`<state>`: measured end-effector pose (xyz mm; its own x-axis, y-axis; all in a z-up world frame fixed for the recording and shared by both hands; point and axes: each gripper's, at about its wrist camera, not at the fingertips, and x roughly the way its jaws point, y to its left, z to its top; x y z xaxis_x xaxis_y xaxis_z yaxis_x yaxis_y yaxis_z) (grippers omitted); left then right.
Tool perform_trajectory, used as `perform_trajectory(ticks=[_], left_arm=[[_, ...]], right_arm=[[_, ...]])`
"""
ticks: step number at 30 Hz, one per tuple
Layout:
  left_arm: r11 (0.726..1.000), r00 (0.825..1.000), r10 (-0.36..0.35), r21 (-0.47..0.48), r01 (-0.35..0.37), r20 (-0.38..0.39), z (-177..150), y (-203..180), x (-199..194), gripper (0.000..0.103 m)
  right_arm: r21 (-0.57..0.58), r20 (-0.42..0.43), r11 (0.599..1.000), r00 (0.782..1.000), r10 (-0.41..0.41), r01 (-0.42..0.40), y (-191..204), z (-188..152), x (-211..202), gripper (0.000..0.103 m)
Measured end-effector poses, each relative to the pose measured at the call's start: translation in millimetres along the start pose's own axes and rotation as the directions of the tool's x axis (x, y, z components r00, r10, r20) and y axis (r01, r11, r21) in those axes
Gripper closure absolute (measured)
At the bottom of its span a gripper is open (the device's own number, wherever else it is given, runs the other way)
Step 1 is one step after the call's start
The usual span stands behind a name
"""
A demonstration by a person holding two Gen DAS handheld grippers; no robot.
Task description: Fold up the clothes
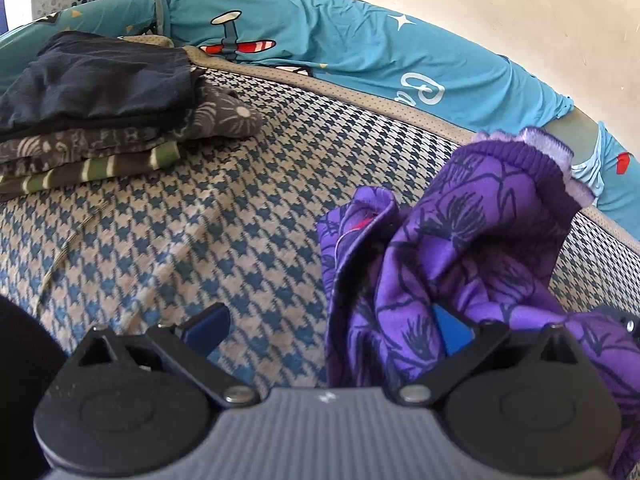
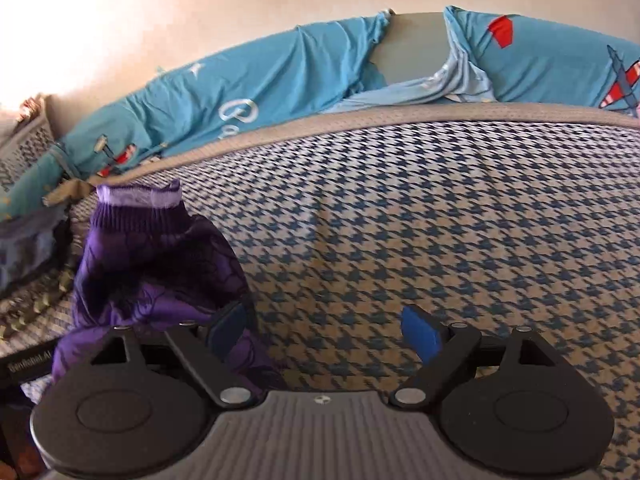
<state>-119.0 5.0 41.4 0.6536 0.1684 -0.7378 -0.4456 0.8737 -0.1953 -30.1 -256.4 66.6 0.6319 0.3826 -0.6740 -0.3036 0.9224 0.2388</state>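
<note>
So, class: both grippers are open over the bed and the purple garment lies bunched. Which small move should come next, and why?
Probably close the left gripper on the purple garment: the cloth is crumpled against its right finger, unheld, so it needs gripping before spreading flat.

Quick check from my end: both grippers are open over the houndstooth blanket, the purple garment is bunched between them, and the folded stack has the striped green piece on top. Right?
Not quite. In the left wrist view the folded stack has the dark navy piece on top; the striped green piece is at the bottom. The rest holds: left gripper and right gripper are open over the houndstooth blanket, with the purple garment bunched between them.
</note>
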Motion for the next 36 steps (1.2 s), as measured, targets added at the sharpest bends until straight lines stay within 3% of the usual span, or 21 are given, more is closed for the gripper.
perform_trajectory(ticks=[5, 9, 13, 17, 20, 23, 32, 36], left_arm=[[0.998, 0.999, -0.032, -0.045, 0.031, -0.019, -4, 17, -2, 0.000], [0.990, 0.995, -0.089, -0.112, 0.083, -0.053, -6, 33, 1, 0.000], [0.988, 0.993, -0.110, -0.111, 0.104, -0.050, -11, 38, 0, 0.000], [0.987, 0.991, -0.126, -0.111, 0.119, -0.051, -11, 38, -1, 0.000], [0.988, 0.991, -0.125, -0.098, 0.120, -0.049, -10, 37, -1, 0.000], [0.986, 0.989, -0.133, -0.109, 0.126, -0.059, -8, 39, 2, 0.000], [0.986, 0.990, -0.125, -0.119, 0.116, -0.067, -3, 34, 13, 0.000], [0.983, 0.989, -0.128, -0.141, 0.117, -0.075, -1, 34, 17, 0.000]], right_arm=[[-0.002, -0.011, 0.994, 0.994, 0.109, -0.109, 7, -1, 3, 0.018], [-0.028, -0.076, 0.979, 0.977, 0.200, -0.202, 14, -4, 9, 0.017], [-0.052, -0.132, 0.972, 0.967, 0.219, -0.227, 20, -11, 14, 0.014], [-0.007, -0.156, 0.972, 0.960, 0.232, -0.236, 16, -12, 18, 0.012], [-0.017, -0.138, 0.979, 0.970, 0.201, -0.205, 13, -10, 11, 0.012], [-0.028, -0.104, 0.972, 0.968, 0.228, -0.232, 8, -10, 0, 0.012], [-0.149, -0.047, 0.927, 0.939, 0.340, -0.343, -12, -32, -47, 0.006], [-0.178, -0.080, 0.904, 0.921, 0.381, -0.389, -12, -41, -55, 0.003]])
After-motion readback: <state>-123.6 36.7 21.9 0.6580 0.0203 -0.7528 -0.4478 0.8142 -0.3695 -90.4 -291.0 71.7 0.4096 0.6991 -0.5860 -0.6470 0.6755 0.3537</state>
